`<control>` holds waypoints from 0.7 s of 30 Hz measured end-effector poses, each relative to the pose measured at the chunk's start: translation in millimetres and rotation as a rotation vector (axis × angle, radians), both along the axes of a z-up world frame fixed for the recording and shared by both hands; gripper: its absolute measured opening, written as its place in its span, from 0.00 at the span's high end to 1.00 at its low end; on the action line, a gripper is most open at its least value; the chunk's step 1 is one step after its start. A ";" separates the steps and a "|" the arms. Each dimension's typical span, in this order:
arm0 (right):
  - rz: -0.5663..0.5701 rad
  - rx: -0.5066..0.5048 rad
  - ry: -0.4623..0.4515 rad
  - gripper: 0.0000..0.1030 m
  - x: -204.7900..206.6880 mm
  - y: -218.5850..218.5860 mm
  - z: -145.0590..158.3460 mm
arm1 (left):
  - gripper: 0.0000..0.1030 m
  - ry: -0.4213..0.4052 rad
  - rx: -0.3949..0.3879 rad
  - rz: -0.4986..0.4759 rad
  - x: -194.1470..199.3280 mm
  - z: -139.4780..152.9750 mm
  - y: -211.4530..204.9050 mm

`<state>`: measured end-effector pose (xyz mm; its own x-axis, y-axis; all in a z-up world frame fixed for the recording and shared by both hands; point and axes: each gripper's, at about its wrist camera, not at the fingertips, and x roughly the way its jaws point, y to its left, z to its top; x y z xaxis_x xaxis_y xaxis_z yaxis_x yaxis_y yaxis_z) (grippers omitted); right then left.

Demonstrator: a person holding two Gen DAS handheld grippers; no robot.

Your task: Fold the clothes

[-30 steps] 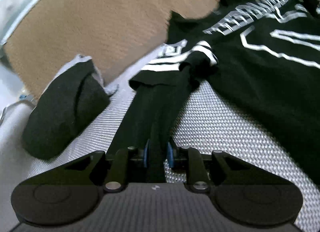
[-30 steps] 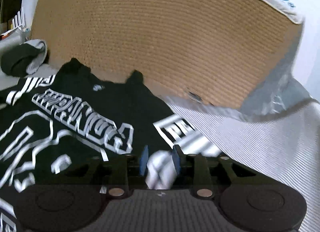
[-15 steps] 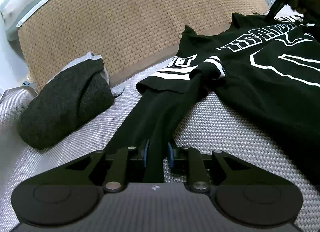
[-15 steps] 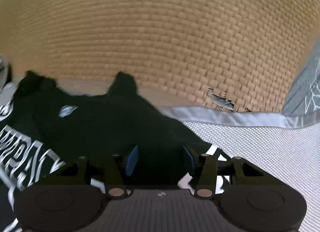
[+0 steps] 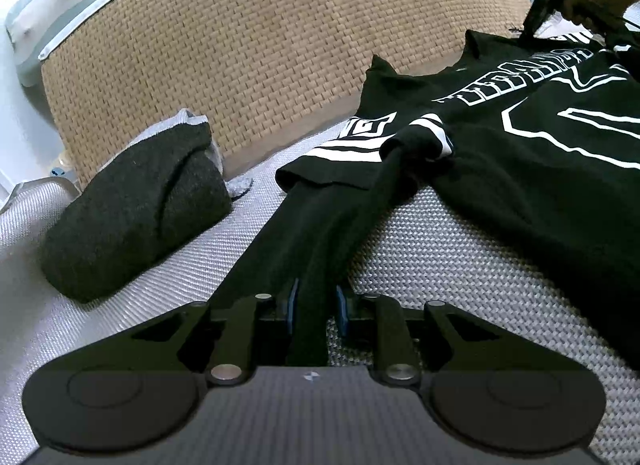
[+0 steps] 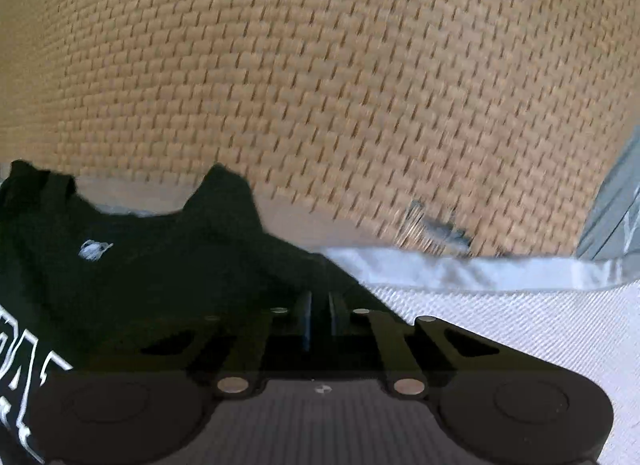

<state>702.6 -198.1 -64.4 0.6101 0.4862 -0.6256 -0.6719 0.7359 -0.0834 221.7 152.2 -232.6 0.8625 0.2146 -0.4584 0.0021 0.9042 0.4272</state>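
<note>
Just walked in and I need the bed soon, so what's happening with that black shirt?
A person is partway into folding a black T-shirt spread on the woven grey surface. The left gripper is clamped on a bunched strip of the shirt's fabric, while the right gripper is shut on the shirt near its shoulder, close to the wicker headboard. No fold is laid yet. A dark grey folded garment sits off to the side.

The right claw [image 6: 319,315] has moved to the black shirt's [image 6: 168,265] shoulder and clamped it.
</note>
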 end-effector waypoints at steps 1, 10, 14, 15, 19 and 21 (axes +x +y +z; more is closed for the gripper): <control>-0.004 0.005 -0.015 0.98 1.8 1.0 2.4 | 0.79 -0.002 0.003 0.001 0.0 -0.1 -0.2; -0.009 -0.002 -0.040 0.98 17.5 9.7 0.3 | 0.79 -0.015 0.014 0.014 -0.4 -2.8 0.2; -0.032 0.101 -0.037 0.91 10.0 -7.4 8.5 | 0.79 -0.019 0.019 0.016 0.3 -3.5 -0.2; -0.038 0.140 -0.039 0.85 6.5 -13.9 12.8 | 0.79 -0.020 0.017 0.016 0.5 -3.4 0.2; -0.067 0.317 0.007 0.65 -15.3 -57.0 40.4 | 0.79 -0.022 0.022 0.019 0.9 -3.3 -0.8; -0.025 0.348 0.023 0.63 -32.9 -75.2 49.7 | 0.78 -0.019 0.027 0.021 0.9 -3.1 -1.4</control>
